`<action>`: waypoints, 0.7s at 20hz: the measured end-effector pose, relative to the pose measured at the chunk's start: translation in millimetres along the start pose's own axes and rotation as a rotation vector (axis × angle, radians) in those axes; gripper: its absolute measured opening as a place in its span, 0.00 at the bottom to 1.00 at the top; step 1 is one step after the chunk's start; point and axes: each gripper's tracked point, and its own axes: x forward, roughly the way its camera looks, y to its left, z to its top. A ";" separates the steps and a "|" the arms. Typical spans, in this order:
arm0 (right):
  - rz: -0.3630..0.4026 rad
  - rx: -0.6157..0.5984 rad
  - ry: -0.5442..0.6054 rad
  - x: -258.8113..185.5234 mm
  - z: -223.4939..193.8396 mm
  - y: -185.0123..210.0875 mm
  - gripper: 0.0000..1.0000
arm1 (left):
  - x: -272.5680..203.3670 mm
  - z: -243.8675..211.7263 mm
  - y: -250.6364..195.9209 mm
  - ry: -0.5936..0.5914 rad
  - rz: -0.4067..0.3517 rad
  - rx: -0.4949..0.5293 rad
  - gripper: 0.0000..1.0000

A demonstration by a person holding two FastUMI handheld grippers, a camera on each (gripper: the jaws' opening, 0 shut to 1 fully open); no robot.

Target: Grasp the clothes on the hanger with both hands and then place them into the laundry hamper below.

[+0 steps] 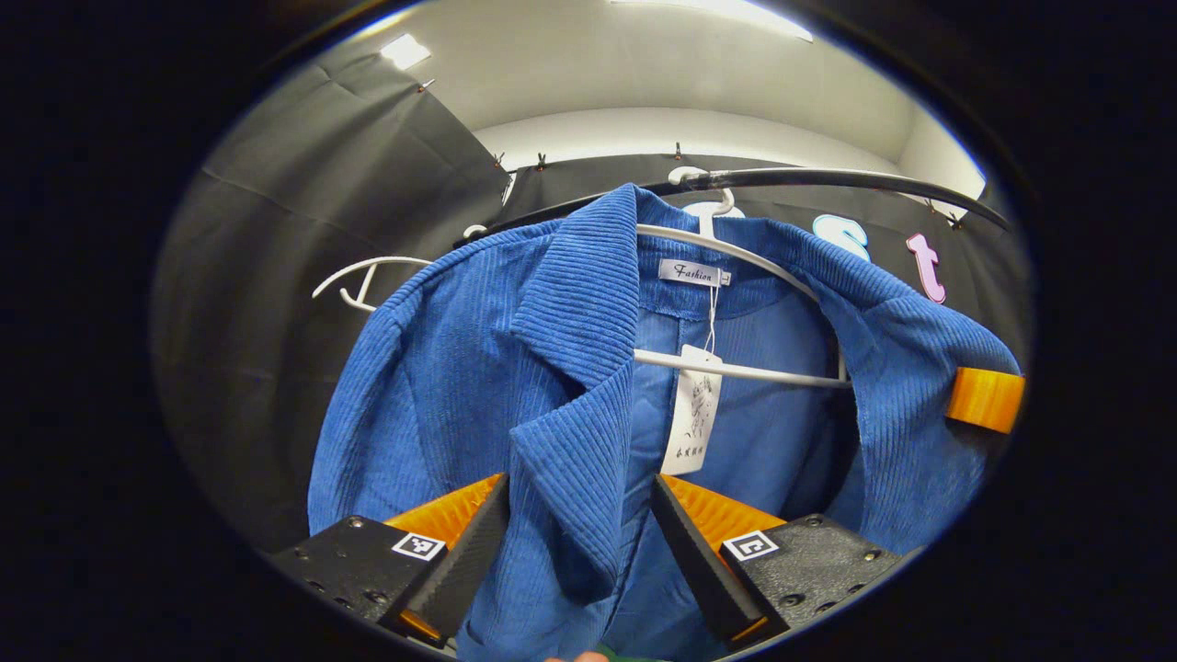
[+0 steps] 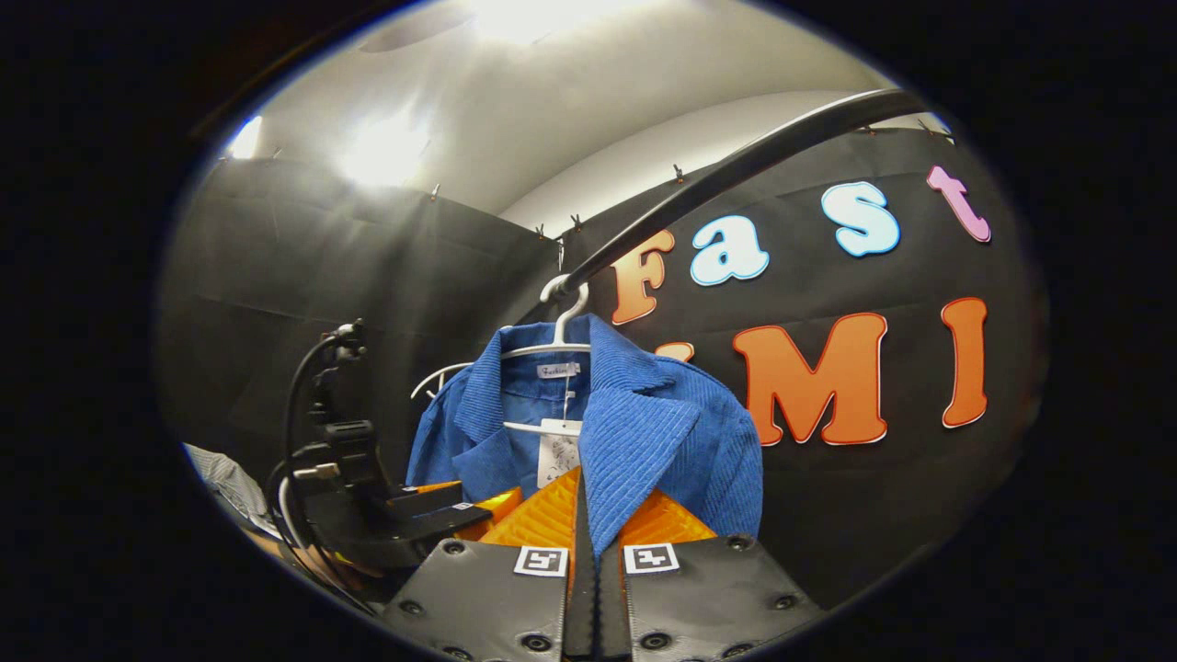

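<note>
Blue corduroy jacket (image 1: 478, 368) on white hanger (image 1: 736, 372), on the rail (image 2: 736, 165). Left gripper (image 1: 579, 542) fingers apart, straddling lapel, no grip. Right gripper (image 2: 588, 542) clamped on other lapel. One-sided pull likely drags hanger off rail.

ribbed corduroy jacket (image 1: 460, 368), glossy plastic hanger (image 1: 736, 253)

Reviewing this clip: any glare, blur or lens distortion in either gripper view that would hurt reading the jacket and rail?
Left gripper view: the blue jacket is sharp and evenly lit, its ribbing clear; fisheye bows the rail. Right gripper view: ceiling lights flare and haze the upper left, the jacket stays legible, and the rail curves strongly.
</note>
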 end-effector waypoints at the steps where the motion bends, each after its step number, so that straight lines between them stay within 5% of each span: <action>1: 0.004 0.000 -0.007 -1.8 2.5 0.3 0.09 | 8.1 -0.9 3.2 -0.011 0.024 0.020 0.92; 8: -0.035 -0.014 -0.003 -7.3 9.0 -17.7 0.09 | 33.0 -16.1 43.4 -0.021 0.124 0.107 0.92; 14: -0.080 -0.005 0.008 -4.8 -0.9 -39.8 0.09 | -5.6 -6.1 77.7 -0.029 0.154 0.208 0.21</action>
